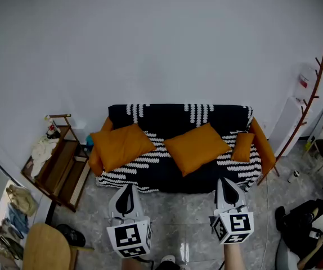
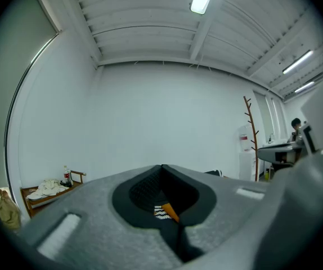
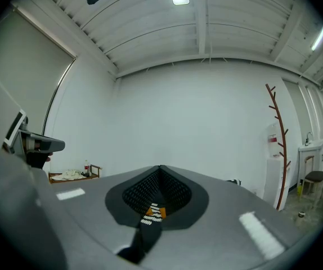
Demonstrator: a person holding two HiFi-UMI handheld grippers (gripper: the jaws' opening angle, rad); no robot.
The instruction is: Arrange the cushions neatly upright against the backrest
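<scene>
A sofa (image 1: 178, 120) under a black cover with white zigzag bands stands at the middle of the head view, against a plain white wall. Three orange fabric cushions rest on it: a large left cushion (image 1: 121, 145) by the orange left armrest, a large middle cushion (image 1: 197, 147) turned corner-up like a diamond, and a small right cushion (image 1: 242, 146) just beside the right armrest. They seem slumped on the seat rather than upright, though the steep angle makes that hard to judge.

In the lower middle of the frame, the left gripper (image 1: 126, 189) and the right gripper (image 1: 225, 183) point toward the sofa, well apart from the cushions. In its own view, each has its jaws pressed together with nothing clamped between them.

A brown wooden side table (image 1: 60, 167) stands at the left and a thin brown coat stand (image 1: 310, 100) at the right.
</scene>
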